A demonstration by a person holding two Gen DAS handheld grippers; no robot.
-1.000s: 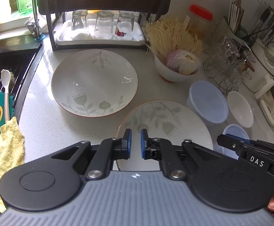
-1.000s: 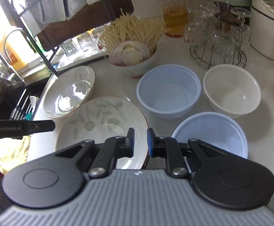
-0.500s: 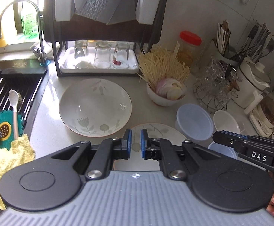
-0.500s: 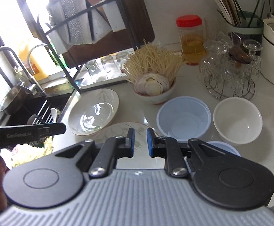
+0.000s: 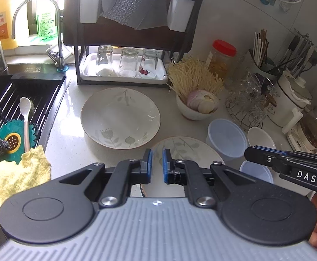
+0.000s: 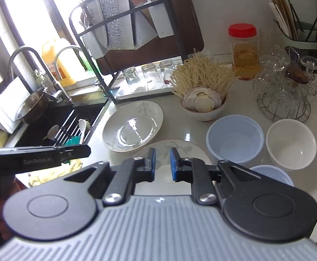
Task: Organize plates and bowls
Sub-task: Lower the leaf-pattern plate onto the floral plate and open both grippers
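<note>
Claws first: my left claw point(image 5: 155, 165) and right claw point(image 6: 161, 164) both hang above the counter point(image 5: 71, 152), each nearly closed with only a slim gap between its blue pads, and each empty. Directly beneath both sits the near plate point(image 5: 180, 150), patterned with leaves, half hidden by my own jaws. Just beyond it to the left lies a second, deeper leaf-patterned plate point(image 5: 120, 117), close to the first; whether their rims touch I cannot tell. Right of the near plate stand a blue bowl point(image 6: 234, 139) and a white bowl point(image 6: 291, 143) side by side, with another blue bowl point(image 6: 271, 174) nearer me, partly covered by the right claw's body. Behind them a bowl of noodles point(image 6: 204, 100) and a wire stand of glassware point(image 6: 284, 91) crowd the counter. At the back a dark dish rack point(image 5: 123, 43) holds three upturned glasses point(image 5: 127, 64). At the left is the sink point(image 5: 17, 100), a yellow cloth point(image 5: 10, 174) at its near edge.
</note>
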